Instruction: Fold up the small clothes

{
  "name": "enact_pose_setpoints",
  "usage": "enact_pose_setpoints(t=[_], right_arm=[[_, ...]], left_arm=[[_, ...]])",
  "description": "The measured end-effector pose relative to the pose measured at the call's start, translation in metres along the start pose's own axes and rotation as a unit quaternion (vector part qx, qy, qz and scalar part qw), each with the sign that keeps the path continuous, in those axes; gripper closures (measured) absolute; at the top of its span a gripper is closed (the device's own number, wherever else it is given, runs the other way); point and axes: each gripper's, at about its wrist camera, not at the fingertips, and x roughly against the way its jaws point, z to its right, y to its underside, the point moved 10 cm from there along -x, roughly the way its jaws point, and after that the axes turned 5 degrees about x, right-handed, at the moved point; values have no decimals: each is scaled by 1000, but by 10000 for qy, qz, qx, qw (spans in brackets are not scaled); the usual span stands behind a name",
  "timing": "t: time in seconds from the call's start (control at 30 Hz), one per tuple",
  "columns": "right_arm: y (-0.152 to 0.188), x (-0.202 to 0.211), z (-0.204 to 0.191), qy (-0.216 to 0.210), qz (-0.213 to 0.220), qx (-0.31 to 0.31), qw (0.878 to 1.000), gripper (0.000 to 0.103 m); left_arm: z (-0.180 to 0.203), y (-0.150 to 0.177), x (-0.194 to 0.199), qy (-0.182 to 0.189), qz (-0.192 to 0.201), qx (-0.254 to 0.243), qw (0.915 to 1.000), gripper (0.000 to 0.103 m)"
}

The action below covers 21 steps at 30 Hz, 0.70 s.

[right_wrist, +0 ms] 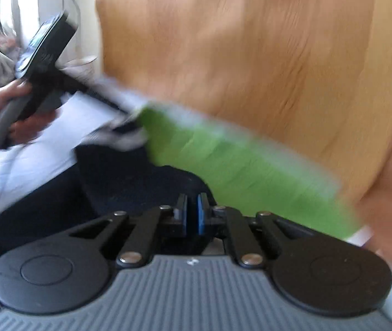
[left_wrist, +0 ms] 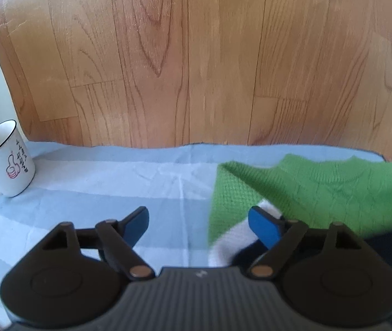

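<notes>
Left gripper hangs with its blue pads spread wide apart, nothing between them, low over the pale blue striped cloth. Just off its right finger lies the green sweater, one edge turned over, a white band and dark part nearer the camera. Right gripper has its pads drawn close, only a thin gap showing; whether fabric sits in there, I cannot tell. The sweater's dark part lies just ahead of it, the green stretching right, badly blurred. A white mug stands at the cloth's far left.
</notes>
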Motion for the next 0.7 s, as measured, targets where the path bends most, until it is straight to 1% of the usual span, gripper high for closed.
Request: enact_pose_setpoints(t=[0.03, 0.07, 0.1, 0.13, 0.17, 0.2, 0.23, 0.27, 0.37, 0.4, 0.43, 0.47, 0.5, 0.53, 0.6, 0.63, 0.7], right_arm=[[-9, 3, 13, 544, 135, 441, 9975, 93], [-15, 2, 26, 1102, 220, 855, 9900, 92], [-16, -1, 38, 1452, 237, 1073, 9833, 86], [-14, -7, 49, 1565, 179, 1059, 9818, 80], [-6, -14, 57, 1418, 19, 847, 9863, 54], [3, -21, 62, 1220, -129, 571, 9908, 40], [12, -23, 65, 1030, -168, 279, 9942, 42], [20, -23, 69, 932, -177, 60, 9955, 42], [36, -17, 89, 1005, -90, -649, 9928, 42], [41, -13, 99, 1064, -54, -974, 9895, 42], [47, -7, 112, 1124, -22, -1342, 9846, 42], [53, -2, 124, 1155, 19, -1757, 9776, 43], [60, 1, 133, 1148, 49, -2099, 9709, 45], [65, 4, 140, 1118, 57, -2381, 9648, 45], [75, 1, 147, 1068, -14, -2731, 9560, 48], [79, -1, 148, 1040, -65, -2798, 9544, 49], [86, -7, 145, 1028, -159, -2796, 9545, 49]], left_arm=[[2, -1, -2, 14, 6, 50, 10000, 21], [4, -2, -5, 31, -1, 105, 9999, 20], [5, -2, -7, 36, -21, 148, 9999, 20], [7, 0, -12, 35, -66, 168, 9998, 19], [11, 3, -17, 38, -120, 155, 9998, 19], [15, 6, -22, 48, -158, 124, 9998, 19], [19, 9, -24, 74, -189, 79, 9998, 19], [22, 12, -27, 118, -216, 37, 9997, 19], [34, 19, -32, 241, -318, -106, 9991, 21], [37, 21, -33, 268, -343, -148, 9989, 25], [40, 23, -35, 304, -375, -194, 9986, 46], [44, 26, -37, 376, -430, -253, 9980, 62], [46, 29, -38, 432, -455, -274, 9977, 81], [46, 27, -35, 388, -317, -259, 9984, 91], [39, 24, -29, 294, -75, -263, 9992, 92], [32, 23, -28, 306, -27, -103, 9995, 92], [22, 28, -34, 418, -181, 229, 9987, 92]])
